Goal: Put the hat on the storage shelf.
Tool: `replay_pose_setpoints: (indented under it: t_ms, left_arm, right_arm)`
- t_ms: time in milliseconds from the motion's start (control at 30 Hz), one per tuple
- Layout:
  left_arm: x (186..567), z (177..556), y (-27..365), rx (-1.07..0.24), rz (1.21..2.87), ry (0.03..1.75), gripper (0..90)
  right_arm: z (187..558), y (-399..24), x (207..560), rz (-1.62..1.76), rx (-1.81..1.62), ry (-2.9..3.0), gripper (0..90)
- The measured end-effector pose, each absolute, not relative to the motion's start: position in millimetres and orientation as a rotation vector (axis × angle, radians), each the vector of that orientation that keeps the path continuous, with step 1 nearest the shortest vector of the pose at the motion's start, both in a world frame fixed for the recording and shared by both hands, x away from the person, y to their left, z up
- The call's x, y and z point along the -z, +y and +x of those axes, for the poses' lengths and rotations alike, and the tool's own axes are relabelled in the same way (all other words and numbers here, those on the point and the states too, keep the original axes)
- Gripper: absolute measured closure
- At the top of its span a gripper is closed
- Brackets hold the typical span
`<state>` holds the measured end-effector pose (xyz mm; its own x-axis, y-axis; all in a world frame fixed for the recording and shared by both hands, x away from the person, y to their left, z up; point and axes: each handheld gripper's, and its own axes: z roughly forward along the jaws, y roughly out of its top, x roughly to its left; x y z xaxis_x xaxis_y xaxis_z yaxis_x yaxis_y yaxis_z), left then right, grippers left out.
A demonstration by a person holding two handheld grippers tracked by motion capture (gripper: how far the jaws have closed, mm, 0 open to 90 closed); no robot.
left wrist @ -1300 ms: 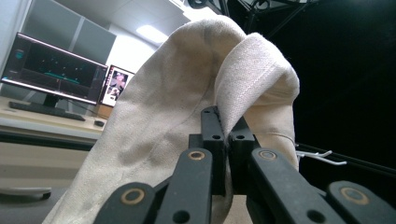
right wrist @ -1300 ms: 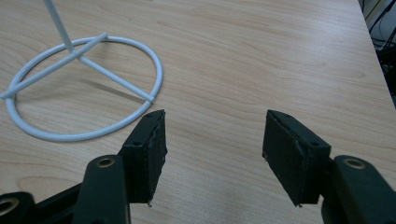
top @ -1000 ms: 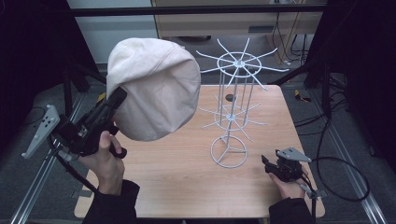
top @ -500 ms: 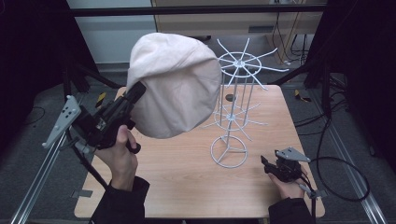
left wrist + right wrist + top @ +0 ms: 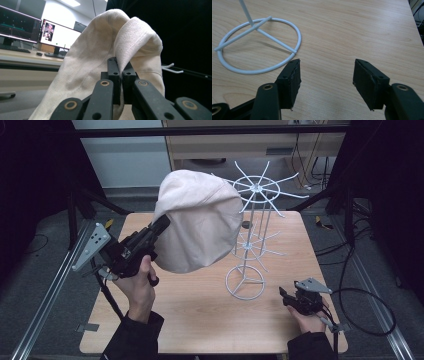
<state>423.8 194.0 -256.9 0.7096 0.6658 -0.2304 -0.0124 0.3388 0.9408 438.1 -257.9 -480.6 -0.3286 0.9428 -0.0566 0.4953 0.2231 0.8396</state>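
Now the left gripper pinches the cream cap aloft beside the white wire rack; next, seemingly, lower it onto 1 prong; the right gripper rests open on the table.

hat: matt woven cloth | rack: glossy white wire | table: smooth wood

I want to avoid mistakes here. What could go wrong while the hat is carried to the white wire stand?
The left gripper pinches only a fold of the hat, so the cloth might slip out. The hat could snag a thin prong of the wire stand and tip it, since the right gripper rests open beside its base.
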Motion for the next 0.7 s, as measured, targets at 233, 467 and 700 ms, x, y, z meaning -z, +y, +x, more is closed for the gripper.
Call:
replay_pose_setpoints:
  t_ms: [233,467,700]
  left_arm:
    - [272.4,429.8,198.7,-0.474,1.201,0.697,88.5]
    - [282.1,432.3,200.4,-0.485,1.266,0.711,88.4]
    - [295.1,438.3,196.2,-0.480,1.330,0.729,88.1]
  right_arm:
    - [438.1,-257.9,480.7,1.321,-0.998,1.923,38.9]
    - [438.2,-258.1,480.9,1.321,-0.998,1.923,38.7]
    - [438.0,-257.6,480.9,1.326,-0.997,1.924,38.5]
